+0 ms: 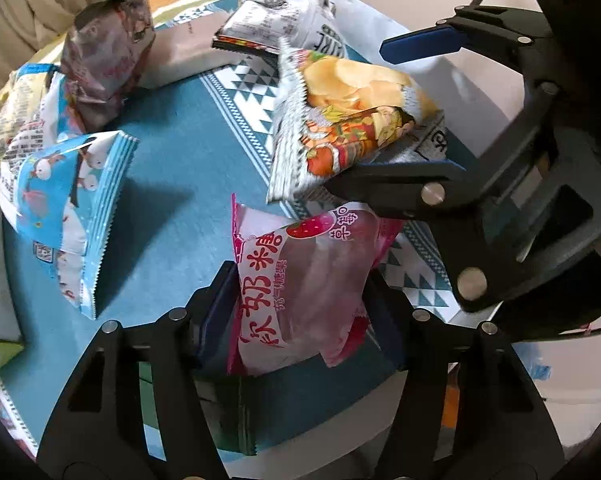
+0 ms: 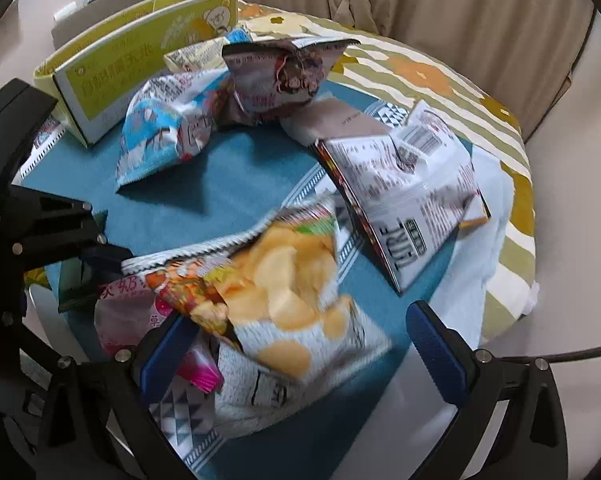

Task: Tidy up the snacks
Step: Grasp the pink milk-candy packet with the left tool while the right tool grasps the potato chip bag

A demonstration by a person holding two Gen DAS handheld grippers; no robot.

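The left hand-held gripper (image 1: 300, 300) clamps the pink strawberry packet (image 1: 300, 280); the right hand-held gripper (image 2: 300, 344) gapes around the chip bag (image 2: 284, 304). Next, probably boxing them in the green box (image 2: 112, 76).

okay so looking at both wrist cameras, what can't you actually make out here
- Left wrist view: the pink strawberry packet is cut off below by the left gripper.
- Right wrist view: the chip bag is motion-blurred; its print is unreadable.
- Right wrist view: inside the yellow-green box is hidden by its wall.
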